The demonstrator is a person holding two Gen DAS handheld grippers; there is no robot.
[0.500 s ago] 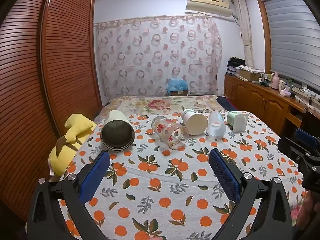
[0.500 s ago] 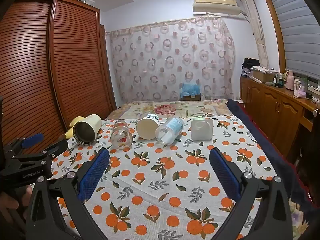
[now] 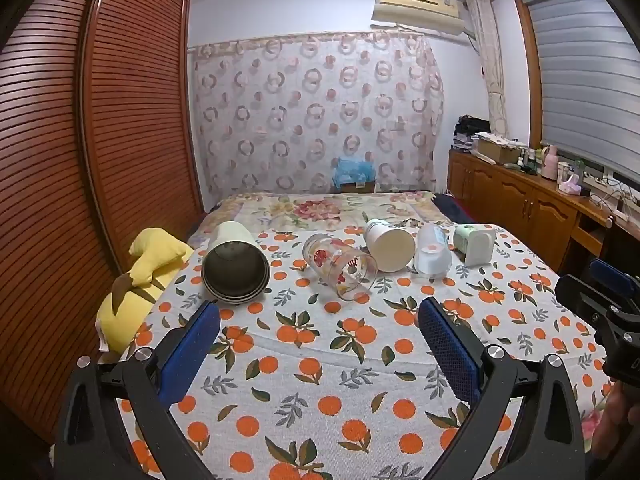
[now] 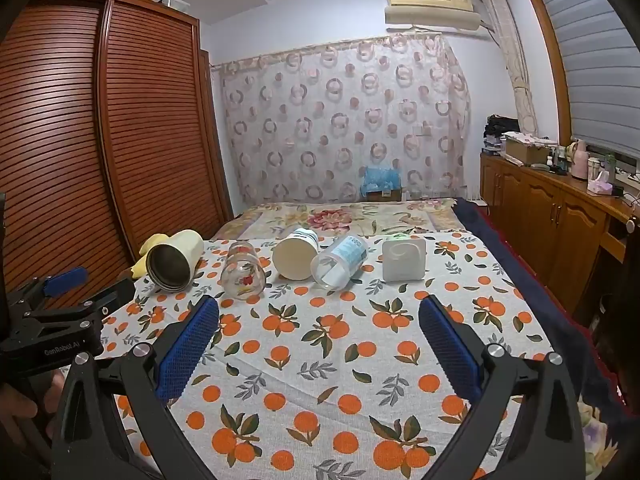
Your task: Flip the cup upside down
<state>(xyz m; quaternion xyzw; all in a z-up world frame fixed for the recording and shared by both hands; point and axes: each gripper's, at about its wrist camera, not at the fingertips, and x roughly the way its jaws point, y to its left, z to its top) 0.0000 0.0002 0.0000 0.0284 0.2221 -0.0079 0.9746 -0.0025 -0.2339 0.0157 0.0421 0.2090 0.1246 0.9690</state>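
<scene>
Several cups lie on their sides in a row on the orange-print cloth. From the left: a cream tumbler with a dark inside point(image 3: 236, 268) point(image 4: 173, 261), a printed glass point(image 3: 340, 266) point(image 4: 242, 272), a white paper cup point(image 3: 390, 245) point(image 4: 295, 254), a clear plastic cup point(image 3: 432, 254) point(image 4: 340, 262) and a pale green square cup point(image 3: 475, 245) point(image 4: 403, 260). My left gripper point(image 3: 320, 340) is open and empty, short of the row. My right gripper point(image 4: 318, 338) is open and empty, also short of it.
A yellow plush toy point(image 3: 140, 280) lies at the bed's left edge beside the wooden wardrobe point(image 3: 100, 140). A wooden cabinet point(image 4: 560, 216) runs along the right wall. The right gripper's body shows in the left wrist view point(image 3: 608, 312), the left gripper's in the right wrist view point(image 4: 52, 320).
</scene>
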